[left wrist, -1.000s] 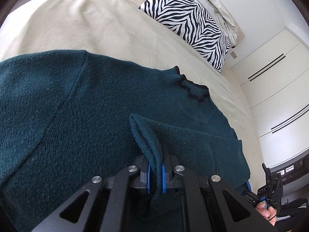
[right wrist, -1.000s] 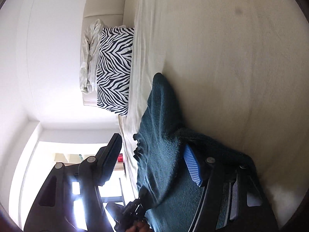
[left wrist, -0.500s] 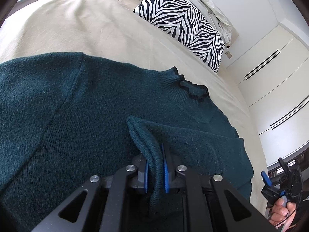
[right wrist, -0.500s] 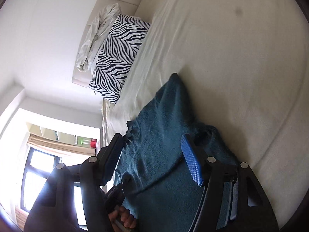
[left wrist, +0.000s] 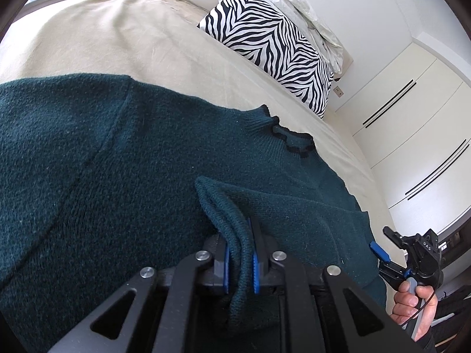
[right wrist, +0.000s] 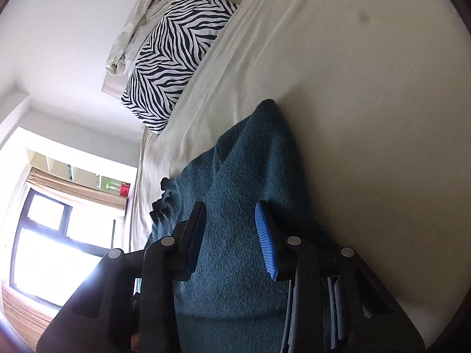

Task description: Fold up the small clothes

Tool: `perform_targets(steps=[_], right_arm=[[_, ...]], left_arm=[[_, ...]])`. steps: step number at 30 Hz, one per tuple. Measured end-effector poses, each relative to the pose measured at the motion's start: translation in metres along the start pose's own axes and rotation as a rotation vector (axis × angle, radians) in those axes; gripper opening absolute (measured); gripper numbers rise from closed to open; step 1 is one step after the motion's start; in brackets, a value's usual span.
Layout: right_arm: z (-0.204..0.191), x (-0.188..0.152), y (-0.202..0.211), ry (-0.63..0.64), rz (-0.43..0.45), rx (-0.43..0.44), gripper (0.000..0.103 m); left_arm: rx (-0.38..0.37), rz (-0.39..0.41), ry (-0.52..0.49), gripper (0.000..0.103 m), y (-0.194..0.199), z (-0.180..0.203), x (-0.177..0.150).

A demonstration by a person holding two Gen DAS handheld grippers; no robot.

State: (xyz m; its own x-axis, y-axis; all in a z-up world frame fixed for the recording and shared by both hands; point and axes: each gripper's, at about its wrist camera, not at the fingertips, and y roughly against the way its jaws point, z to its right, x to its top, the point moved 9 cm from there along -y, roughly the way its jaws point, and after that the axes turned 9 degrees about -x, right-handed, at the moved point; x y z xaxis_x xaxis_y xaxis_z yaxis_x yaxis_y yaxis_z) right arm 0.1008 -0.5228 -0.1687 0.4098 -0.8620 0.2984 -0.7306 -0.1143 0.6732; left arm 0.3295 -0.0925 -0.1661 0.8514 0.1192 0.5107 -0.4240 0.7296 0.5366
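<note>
Sweater (left wrist: 132, 176) fabric, dark green, is lying spread on the beige bed (left wrist: 117, 44), a folded edge bunching between the left gripper (left wrist: 240, 260) pads, which are clamping it. At four o'clock the right gripper (right wrist: 232, 235) is hovering, jaws apart and just narrowing, nothing pinched. At one o'clock a zebra pillow (left wrist: 273, 50) is leaning.

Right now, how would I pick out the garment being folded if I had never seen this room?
Find the beige bed with the zebra pillow at its head. The sweater lies spread below that pillow. It is the only dark green knit there, with a black frilled collar.
</note>
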Motion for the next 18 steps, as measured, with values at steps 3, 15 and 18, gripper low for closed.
perform_targets(steps=[3, 15, 18], right_arm=[[-0.009, 0.004, 0.019, 0.002, 0.057, 0.009, 0.061], [-0.021, -0.019, 0.088, 0.105, 0.153, -0.025, 0.073], [-0.026, -0.050, 0.107, 0.130, 0.077, 0.016, 0.073]], left_arm=[[-0.005, 0.001, 0.004, 0.015, -0.001, 0.000, 0.000], [-0.051, 0.232, 0.127, 0.089, 0.142, 0.008, 0.011], [-0.055, 0.334, 0.251, 0.089, 0.206, -0.028, -0.003]])
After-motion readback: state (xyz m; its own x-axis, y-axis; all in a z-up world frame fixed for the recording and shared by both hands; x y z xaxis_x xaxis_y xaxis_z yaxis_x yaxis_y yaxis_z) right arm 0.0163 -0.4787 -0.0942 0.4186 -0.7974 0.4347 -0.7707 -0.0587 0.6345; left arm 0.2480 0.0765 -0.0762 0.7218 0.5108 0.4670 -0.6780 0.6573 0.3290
